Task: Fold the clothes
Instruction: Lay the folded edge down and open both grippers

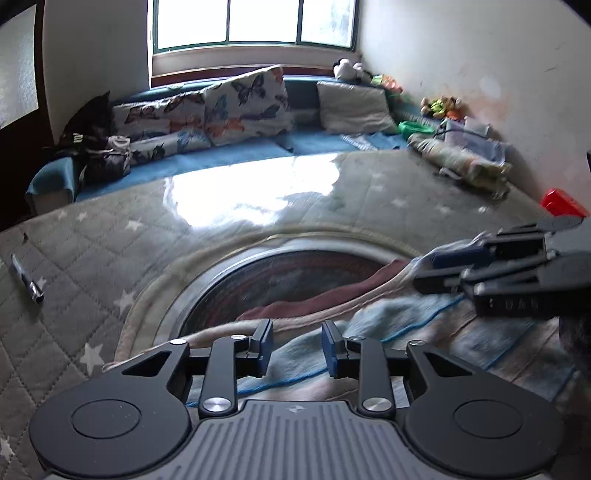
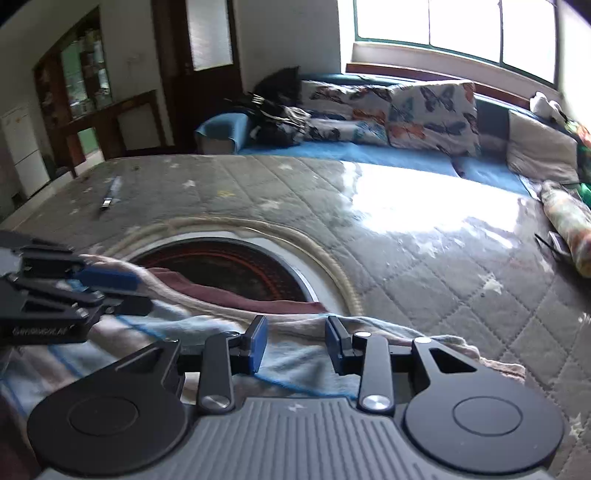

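Item: striped garment point(image 1: 424, 332), pale blue and pinkish bands with thin blue lines and a maroon lining showing at its far edge; lies flat on a grey quilted bed cover point(image 1: 92, 266) patterned with white stars, partly covering a round dark-centred mat point(image 1: 295, 273) with a cream rope border. Left claw point(image 1: 297, 349): jaws partly open, blue pads apart with the garment's cloth lying beneath the gap, not pinched. Right claw point(image 2: 295, 343): jaws likewise partly open over the garment's near edge, pads clear of the cloth. Each claw appears in the other's view, hovering just beside its partner above the garment; whether the right claw, seen from the left wrist, catches a fold at its tip cannot be told through the blur. Further contents: pen-like object point(image 1: 27, 278) on the bed cover, well apart to the left; butterfly-print pillows point(image 1: 243, 103) and a plain grey cushion point(image 1: 354, 107) along a blue mattress under the window point(image 1: 255, 22); rolled patterned bundle point(image 1: 461, 162) and a red object point(image 1: 561, 203) near the right wall; black bag point(image 1: 96, 140) at the far left.
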